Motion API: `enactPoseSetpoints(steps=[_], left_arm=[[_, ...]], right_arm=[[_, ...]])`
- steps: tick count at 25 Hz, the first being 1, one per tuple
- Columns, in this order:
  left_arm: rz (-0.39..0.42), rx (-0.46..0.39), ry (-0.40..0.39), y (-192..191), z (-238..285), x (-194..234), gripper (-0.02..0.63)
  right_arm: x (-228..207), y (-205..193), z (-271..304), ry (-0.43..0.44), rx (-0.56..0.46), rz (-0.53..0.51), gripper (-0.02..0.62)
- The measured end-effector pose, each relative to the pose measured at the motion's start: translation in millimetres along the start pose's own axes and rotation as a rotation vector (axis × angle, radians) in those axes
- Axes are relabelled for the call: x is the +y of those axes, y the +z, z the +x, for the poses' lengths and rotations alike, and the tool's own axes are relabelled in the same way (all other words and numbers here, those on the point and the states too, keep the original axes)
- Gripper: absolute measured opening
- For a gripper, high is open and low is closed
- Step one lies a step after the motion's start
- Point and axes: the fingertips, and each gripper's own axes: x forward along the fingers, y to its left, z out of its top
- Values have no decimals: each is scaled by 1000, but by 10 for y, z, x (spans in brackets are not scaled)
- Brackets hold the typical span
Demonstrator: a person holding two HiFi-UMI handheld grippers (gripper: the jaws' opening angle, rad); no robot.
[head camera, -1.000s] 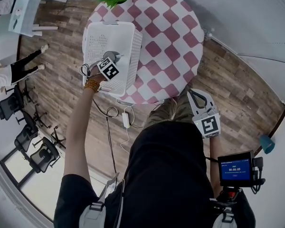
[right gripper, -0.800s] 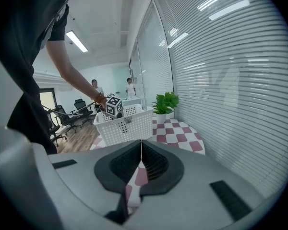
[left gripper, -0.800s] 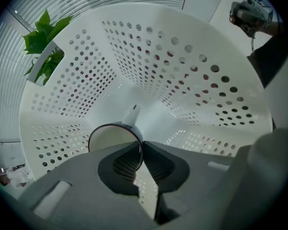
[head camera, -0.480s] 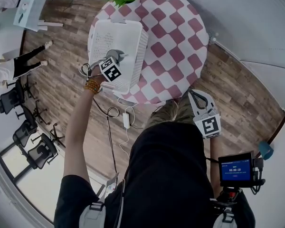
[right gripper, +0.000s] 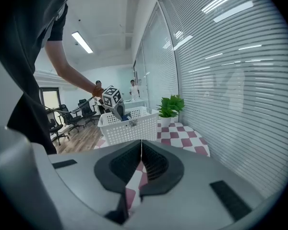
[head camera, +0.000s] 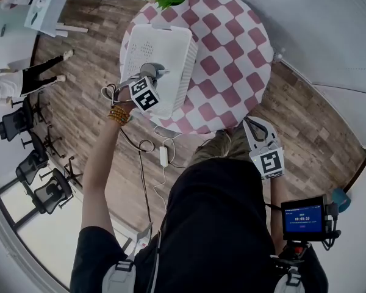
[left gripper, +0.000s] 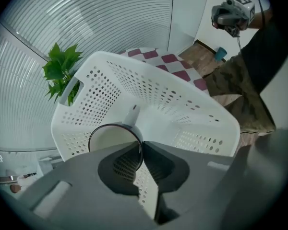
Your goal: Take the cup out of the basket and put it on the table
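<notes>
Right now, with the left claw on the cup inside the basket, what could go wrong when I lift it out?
1. The left claw pinches only the thin rim of the cup, so the cup may pivot or slip as it rises.
2. The cup's handle points at the wall of the basket and could catch, dragging the basket, which sits near the edge of the table.

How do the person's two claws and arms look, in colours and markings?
The left claw and right claw are grey with dark ribbed pads. Each carries a white cube with black square markers. The person wears an orange bead bracelet and a black short-sleeved shirt.
</notes>
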Motion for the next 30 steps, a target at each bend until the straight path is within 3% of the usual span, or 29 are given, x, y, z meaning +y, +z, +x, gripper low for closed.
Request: enactPoseSetpoints(steps=[30], left_arm=[[15, -86, 105, -74, -880, -333, 31]], right_arm=[[350, 92, 34, 62, -28, -61, 11]])
